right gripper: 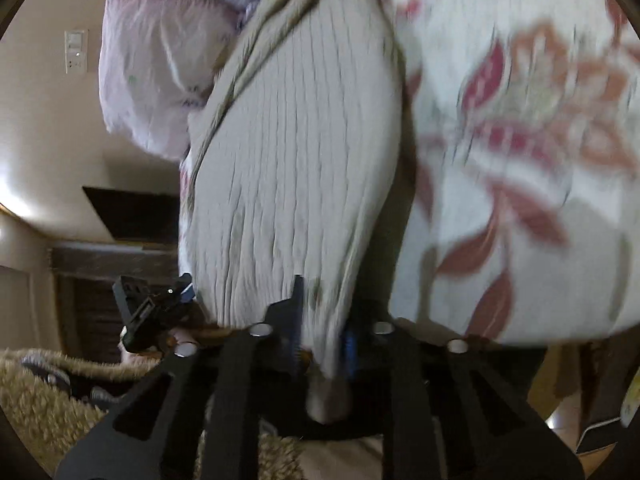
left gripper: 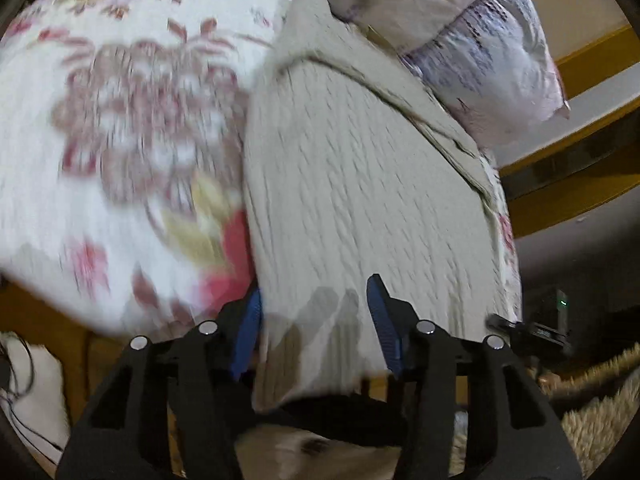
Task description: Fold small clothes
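**Beige knit garment on floral bedspread, both grippers at its near edge**

Ribbed beige garment (left gripper: 352, 184) (right gripper: 292, 168) lies flat on the floral bedspread (left gripper: 120, 120) (right gripper: 520, 140), stretching away from both cameras. Left gripper (left gripper: 316, 320) spread wide, near hem sitting between its blue pads (left gripper: 380, 320), not pinched. Right gripper (right gripper: 320, 332) narrow, clamped on a bunched edge of the garment, fabric hanging down past the fingers. Pale lilac pillow (left gripper: 492, 68) (right gripper: 160, 80) beyond the far end. Shaggy rug (right gripper: 36, 392) below. Frames motion-blurred.
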Demonstrator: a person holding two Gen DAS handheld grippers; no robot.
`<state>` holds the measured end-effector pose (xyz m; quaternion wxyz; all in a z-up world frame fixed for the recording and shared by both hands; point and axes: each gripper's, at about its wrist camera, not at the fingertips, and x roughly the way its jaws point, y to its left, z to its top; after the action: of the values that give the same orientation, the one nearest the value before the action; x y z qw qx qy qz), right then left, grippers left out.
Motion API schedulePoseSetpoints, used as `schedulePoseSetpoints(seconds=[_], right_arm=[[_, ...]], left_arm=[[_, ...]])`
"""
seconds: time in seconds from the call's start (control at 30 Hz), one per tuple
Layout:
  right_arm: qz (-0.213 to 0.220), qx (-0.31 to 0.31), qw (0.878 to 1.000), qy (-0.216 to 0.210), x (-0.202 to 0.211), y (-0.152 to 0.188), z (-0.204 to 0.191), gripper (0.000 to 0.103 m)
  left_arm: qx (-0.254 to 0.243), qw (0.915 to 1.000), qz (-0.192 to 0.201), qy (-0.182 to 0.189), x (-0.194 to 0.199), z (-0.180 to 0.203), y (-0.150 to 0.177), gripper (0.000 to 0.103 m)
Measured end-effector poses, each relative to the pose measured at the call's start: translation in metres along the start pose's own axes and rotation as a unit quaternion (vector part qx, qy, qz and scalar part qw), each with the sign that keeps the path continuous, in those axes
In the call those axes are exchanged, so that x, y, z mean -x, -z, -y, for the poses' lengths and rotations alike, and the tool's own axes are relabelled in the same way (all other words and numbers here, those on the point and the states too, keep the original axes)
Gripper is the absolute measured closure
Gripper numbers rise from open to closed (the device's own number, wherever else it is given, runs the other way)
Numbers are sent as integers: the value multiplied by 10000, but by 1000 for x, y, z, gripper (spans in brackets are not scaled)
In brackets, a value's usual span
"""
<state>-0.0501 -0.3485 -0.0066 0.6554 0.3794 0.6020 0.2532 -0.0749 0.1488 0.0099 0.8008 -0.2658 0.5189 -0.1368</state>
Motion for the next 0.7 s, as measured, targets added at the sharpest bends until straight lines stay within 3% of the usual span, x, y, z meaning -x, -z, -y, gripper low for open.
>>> schedulePoseSetpoints(seconds=[0.07, 0.13, 0.17, 0.27, 0.43, 0.53, 0.6, 0.63, 0.67, 0.7], right_arm=[[-35, 69, 10000, -61, -4, 1, -4, 94], [80, 186, 9996, -210, -3, -9, -13, 95], [178, 283, 9991, -270, -2, -18, -21, 95], [640, 639, 9945, -532, 8, -59, -51, 95], [1669, 1053, 9764, -878, 20, -158, -99, 95], [2149, 1010, 9686, -735, 11, -215, -115, 95], [2395, 792, 9671, -317, -7, -258, -116, 91], [2398, 581, 9691, -18, -17, -274, -113, 66], [2344, 398, 9712, 162, -23, -283, -109, 52], [2286, 172, 9729, 284, -28, -289, -105, 32]], left_arm=[[4, 9999, -149, 72, -5, 7, 10, 58], [42, 9993, -321, 163, -8, 8, 8, 75], [53, 9990, -388, 210, -10, 8, 6, 95], [-250, 9987, -157, 423, -8, 16, -30, 96], [-950, 9890, 1041, 451, 0, 38, -156, 96], [-1049, 9819, 1558, 230, -13, 46, -223, 95], [-913, 9821, 1650, -9, -32, 46, -261, 83], [-769, 9847, 1559, -94, -41, 41, -273, 73], [-612, 9874, 1445, -190, -48, 34, -282, 51], [-416, 9892, 1363, -331, -52, 26, -287, 37]])
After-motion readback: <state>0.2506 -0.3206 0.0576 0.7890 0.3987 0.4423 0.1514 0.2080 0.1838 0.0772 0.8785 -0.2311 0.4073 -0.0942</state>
